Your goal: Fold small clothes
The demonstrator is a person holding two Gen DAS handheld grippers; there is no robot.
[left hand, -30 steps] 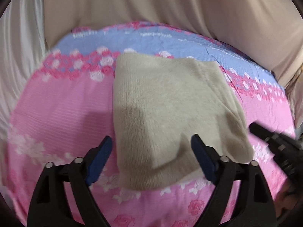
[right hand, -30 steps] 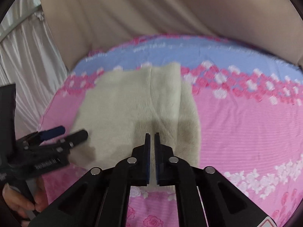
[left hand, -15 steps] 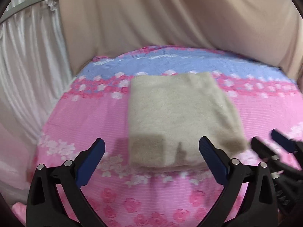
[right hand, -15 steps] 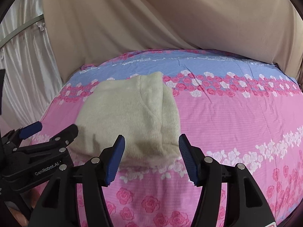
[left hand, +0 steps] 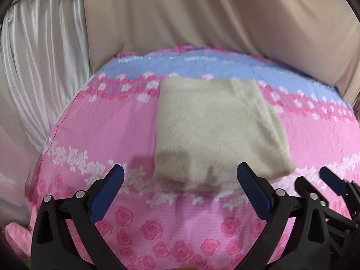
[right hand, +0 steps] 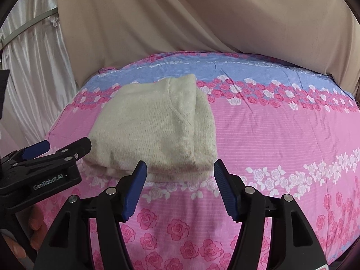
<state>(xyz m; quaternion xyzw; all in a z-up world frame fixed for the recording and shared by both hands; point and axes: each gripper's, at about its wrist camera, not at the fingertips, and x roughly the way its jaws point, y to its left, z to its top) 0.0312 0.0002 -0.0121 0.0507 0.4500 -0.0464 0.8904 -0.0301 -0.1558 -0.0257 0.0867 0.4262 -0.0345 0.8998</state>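
A folded cream knit garment lies on the pink floral bedsheet. The left gripper gapes wide and empty; the right gripper is opening, nothing between its jaws. Only the right wrist view shows the garment's seam and fingers gripping the left tool. The left view is blurred.

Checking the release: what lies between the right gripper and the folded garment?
Only bare floral bedsheet, in the right wrist view, between right gripper and folded cream garment.
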